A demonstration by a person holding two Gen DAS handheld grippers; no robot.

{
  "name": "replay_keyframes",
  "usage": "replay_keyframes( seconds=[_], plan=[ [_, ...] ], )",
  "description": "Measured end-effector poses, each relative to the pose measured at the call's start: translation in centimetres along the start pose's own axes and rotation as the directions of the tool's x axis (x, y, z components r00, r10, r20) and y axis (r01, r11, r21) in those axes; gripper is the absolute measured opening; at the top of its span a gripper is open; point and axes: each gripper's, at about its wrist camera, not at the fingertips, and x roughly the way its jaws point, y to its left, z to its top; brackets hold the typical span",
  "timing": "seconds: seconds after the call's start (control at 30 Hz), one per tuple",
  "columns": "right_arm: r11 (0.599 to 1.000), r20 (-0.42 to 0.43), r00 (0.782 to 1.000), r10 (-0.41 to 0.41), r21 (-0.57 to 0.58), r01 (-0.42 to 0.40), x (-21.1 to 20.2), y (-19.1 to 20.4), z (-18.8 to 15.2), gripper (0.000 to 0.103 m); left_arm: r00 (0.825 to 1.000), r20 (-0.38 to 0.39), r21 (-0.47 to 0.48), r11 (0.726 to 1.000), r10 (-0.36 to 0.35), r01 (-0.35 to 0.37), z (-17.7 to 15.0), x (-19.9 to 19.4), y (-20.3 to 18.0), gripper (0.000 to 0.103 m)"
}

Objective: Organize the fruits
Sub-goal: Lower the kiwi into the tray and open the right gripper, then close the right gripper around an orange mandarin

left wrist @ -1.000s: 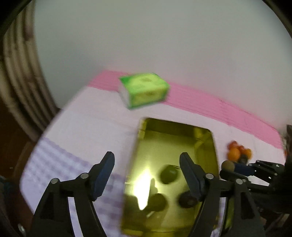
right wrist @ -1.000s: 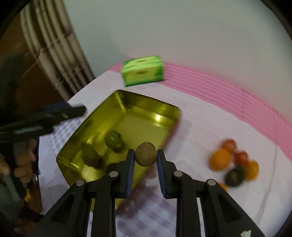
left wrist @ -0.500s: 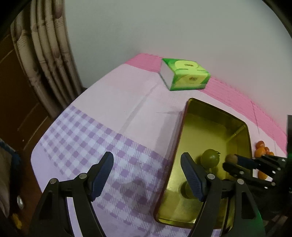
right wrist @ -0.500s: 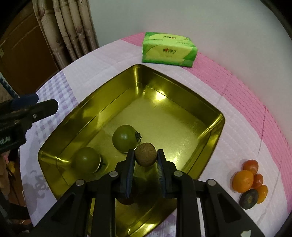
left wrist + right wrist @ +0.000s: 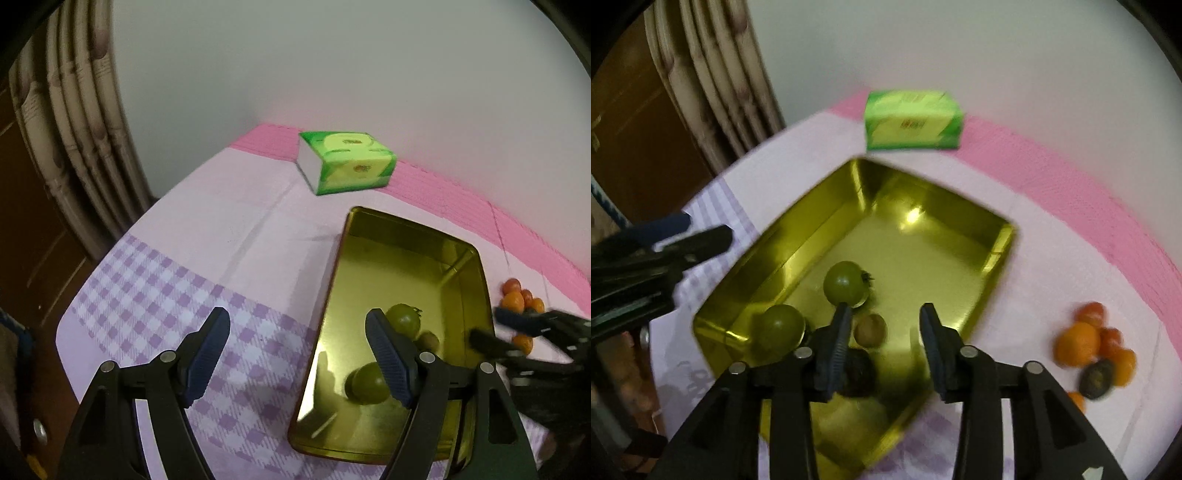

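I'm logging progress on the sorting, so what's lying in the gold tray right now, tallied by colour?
Green tomatoes: 2
Brown round fruit: 1
Dark fruit, partly hidden behind the right gripper's finger: 1
Total: 4 in the gold tray

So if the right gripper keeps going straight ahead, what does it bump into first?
Probably the bare floor of the gold tray. The open right gripper points there, with the small brown fruit just left of its line. Depth is hard to judge, so it might graze that.
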Motion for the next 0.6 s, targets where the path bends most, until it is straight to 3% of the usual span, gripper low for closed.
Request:
replay_keyframes(
  seconds=[0.1, 0.2, 0.33, 0.6],
  plan=[
    [0.996, 0.014, 0.997, -0.076, 0.049, 0.076, -2.5, -3.3, -2.2, 0.053, 0.998, -0.039, 0.003, 0.999, -0.041, 0.041, -0.1, 0.3, -0.4, 0.076],
    [0.981, -0.043, 0.985, -0.164, 0.097, 0.168, -3.3, -7.3, -4.9, 0.053, 0.999, -0.044, 0.024, 0.999, -0.019, 0.020, -0.3, 0.4, -1.3, 0.076],
    [0.966, -0.087, 0.983, -0.162, 0.189, 0.176, -2.6, -10.9, -7.2, 0.053, 0.999, -0.050, 0.069, 0.998, 0.011, -0.007, -0.6, 0.5, -2.7, 0.076],
    [0.962, -0.091, 0.987, -0.136, 0.228, 0.154, -0.3, -11.9, -7.8, 0.053, 0.993, -0.103, 0.126, 0.991, 0.049, -0.036, -1.0, 1.3, -5.2, 0.076]
  ],
)
